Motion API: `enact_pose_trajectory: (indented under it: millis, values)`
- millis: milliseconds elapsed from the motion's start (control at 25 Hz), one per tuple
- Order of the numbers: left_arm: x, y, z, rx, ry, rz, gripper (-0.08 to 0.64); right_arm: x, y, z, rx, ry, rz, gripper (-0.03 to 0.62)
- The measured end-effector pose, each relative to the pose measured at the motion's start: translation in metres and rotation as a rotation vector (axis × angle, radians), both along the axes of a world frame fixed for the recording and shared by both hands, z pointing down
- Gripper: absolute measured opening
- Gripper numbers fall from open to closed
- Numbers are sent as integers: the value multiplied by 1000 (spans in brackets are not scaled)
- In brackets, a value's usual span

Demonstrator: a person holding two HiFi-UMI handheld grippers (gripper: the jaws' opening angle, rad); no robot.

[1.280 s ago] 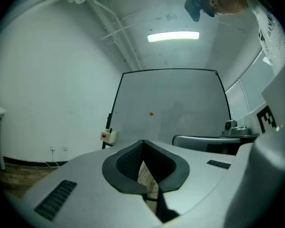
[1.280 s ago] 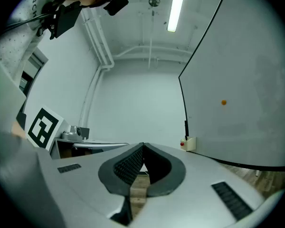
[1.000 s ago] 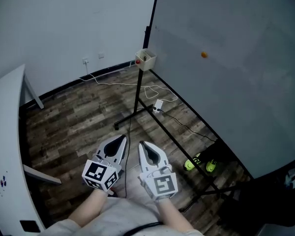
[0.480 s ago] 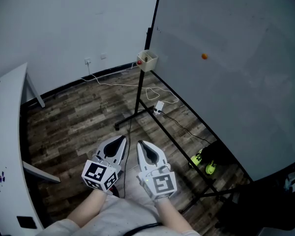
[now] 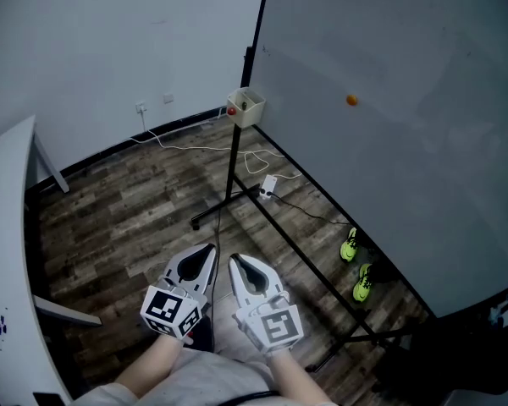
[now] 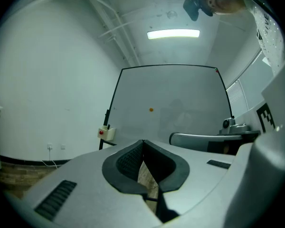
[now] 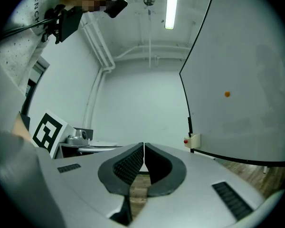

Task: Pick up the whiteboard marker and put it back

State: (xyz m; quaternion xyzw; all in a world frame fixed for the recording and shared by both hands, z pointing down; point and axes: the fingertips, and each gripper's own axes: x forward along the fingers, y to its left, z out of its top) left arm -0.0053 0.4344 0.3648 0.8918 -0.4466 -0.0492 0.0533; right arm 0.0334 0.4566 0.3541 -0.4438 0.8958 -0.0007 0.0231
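I take this for a plain office or meeting room, maybe a small lab space. A big whiteboard [image 5: 389, 142] on a black wheeled stand [image 5: 230, 194] fills the right side, with a small box [image 5: 245, 106] fixed at its corner and an orange magnet [image 5: 351, 100] on its face. The walls [image 5: 110, 32] are bare and white, and the floor [image 5: 127, 218] is dark wood-look planks. Wall sockets [image 5: 140, 107] sit low, and white cables [image 5: 186, 146] trail across the floor to a power strip [image 5: 268, 184]. A white table [image 5: 0, 252] stands at the left. Overhead I see a strip light [image 6: 173, 33] and exposed white pipes [image 6: 102, 13] on the ceiling.
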Motion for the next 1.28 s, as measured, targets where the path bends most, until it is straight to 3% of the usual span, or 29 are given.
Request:
enact_pose_trajectory:
  millis: [400,560,720,1000,1280]
  values:
    - [-24,-145,-1,-11,20,28,15,-20,-137,12,-54,9,50,20]
    - [-27,-199,-4,-1,17,69,15,-28,-195,6,-19,-7,87,20]
    - [-32,-242,5,-11,8,112,15,-35,-238,15,-47,1,123,20]
    - [-55,-297,15,-23,18,149,15,-56,-296,25,-41,8,161,20]
    - [-63,-324,26,-51,46,163,15,-70,-319,31,-50,37,167,20]
